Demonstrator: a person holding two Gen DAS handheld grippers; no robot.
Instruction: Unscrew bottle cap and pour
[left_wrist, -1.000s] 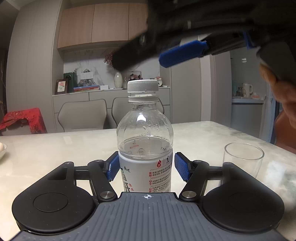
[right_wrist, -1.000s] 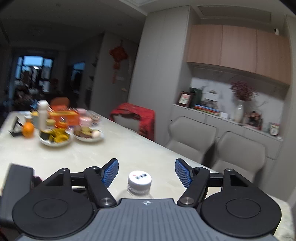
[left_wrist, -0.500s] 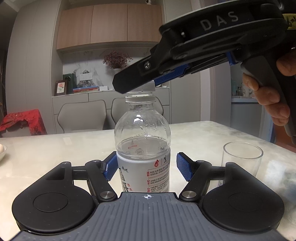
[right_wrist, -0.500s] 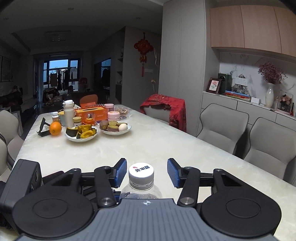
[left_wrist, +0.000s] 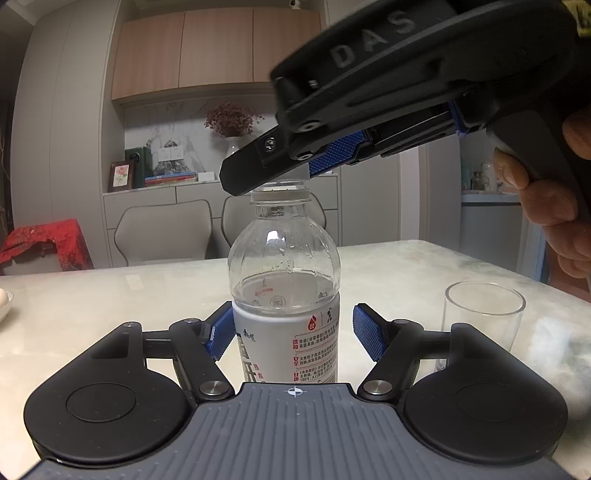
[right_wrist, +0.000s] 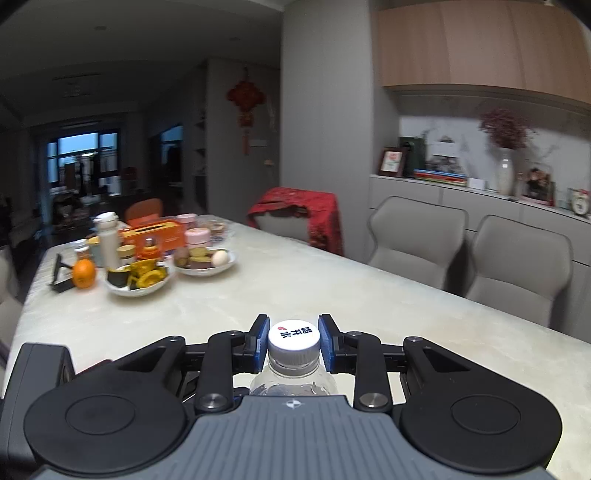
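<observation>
Blue pads of the right gripper (right_wrist: 294, 343) pinch the white cap (right_wrist: 294, 339) from both sides, up on top of the bottle (left_wrist: 284, 291). Lower down, the left gripper (left_wrist: 293, 336) stands spread around the bottle's label, one pad touching, the other just clear. Bottle stands upright on the table (left_wrist: 110, 295), an empty glass (left_wrist: 482, 317) near its right.
</observation>
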